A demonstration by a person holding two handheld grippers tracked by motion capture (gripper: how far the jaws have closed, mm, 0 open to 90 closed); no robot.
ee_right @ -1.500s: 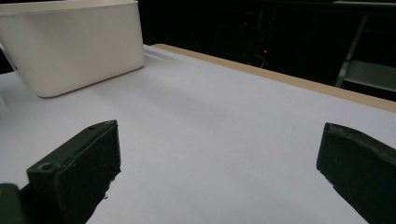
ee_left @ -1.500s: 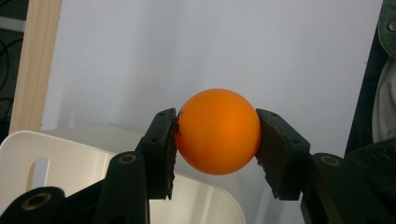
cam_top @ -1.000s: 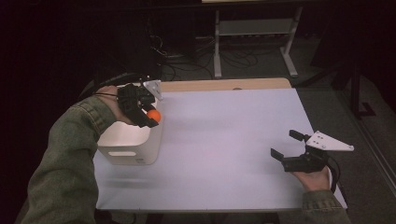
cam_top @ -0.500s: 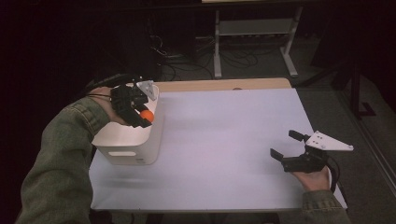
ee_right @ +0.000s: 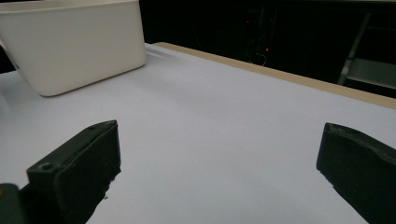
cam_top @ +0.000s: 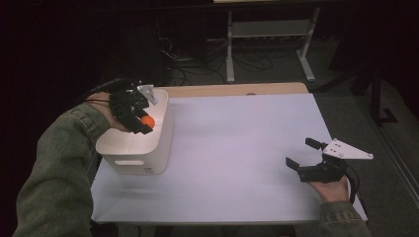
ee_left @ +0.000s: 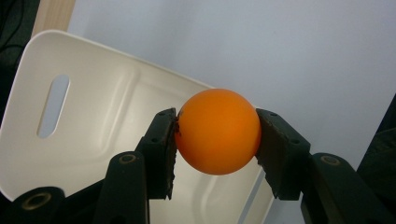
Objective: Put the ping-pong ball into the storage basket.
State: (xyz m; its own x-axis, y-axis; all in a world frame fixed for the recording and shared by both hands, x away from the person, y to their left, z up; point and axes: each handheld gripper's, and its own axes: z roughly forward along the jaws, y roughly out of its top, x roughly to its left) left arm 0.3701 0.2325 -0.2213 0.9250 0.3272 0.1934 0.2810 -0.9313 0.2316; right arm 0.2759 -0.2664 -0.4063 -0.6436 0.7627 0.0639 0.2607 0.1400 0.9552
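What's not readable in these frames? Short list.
- Inside of the white bin: high view, the left gripper and hand cover part of it; left gripper view, the orange ball and the jaws hide part of the floor.
- Bin's left end: right gripper view, cut off by the frame edge.
- Room beyond the table: too dark to read.
- Right gripper: its pad faces are too small in the high view.

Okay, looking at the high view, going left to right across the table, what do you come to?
Left gripper clamped on the orange ball, over the white bin → bare white table top → right gripper, jaws open and holding nothing.
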